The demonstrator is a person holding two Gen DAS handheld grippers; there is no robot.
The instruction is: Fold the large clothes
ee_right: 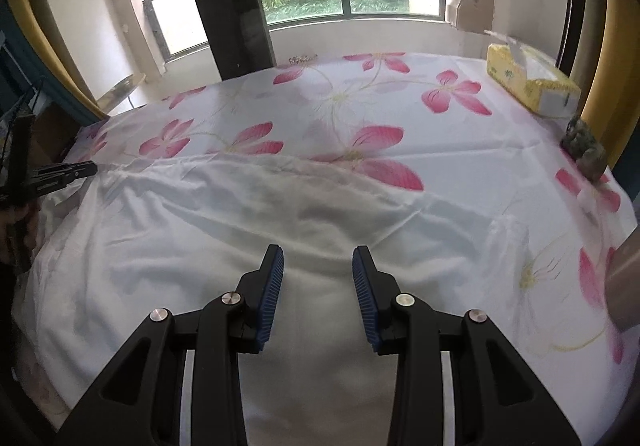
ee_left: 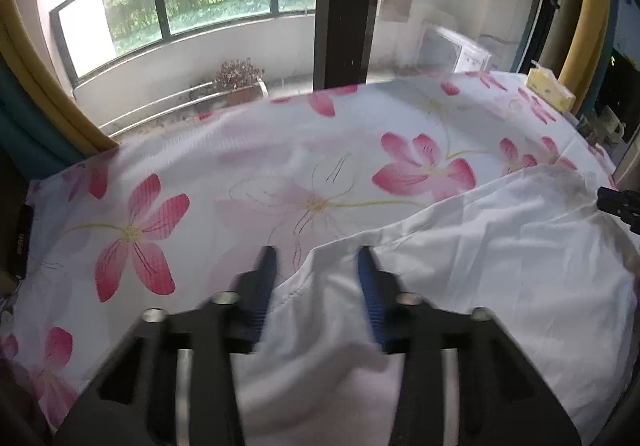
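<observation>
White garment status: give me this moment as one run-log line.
white garment: rumpled on floral sheet | left tongs: open, fabric edge between | right tongs: open above garment | fold: not finished

White garment point(ee_right: 248, 230) (rumpled) — flat on bed

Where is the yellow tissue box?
The yellow tissue box sits at the far right corner of the flowered sheet, near the window, beyond the white garment.
</observation>
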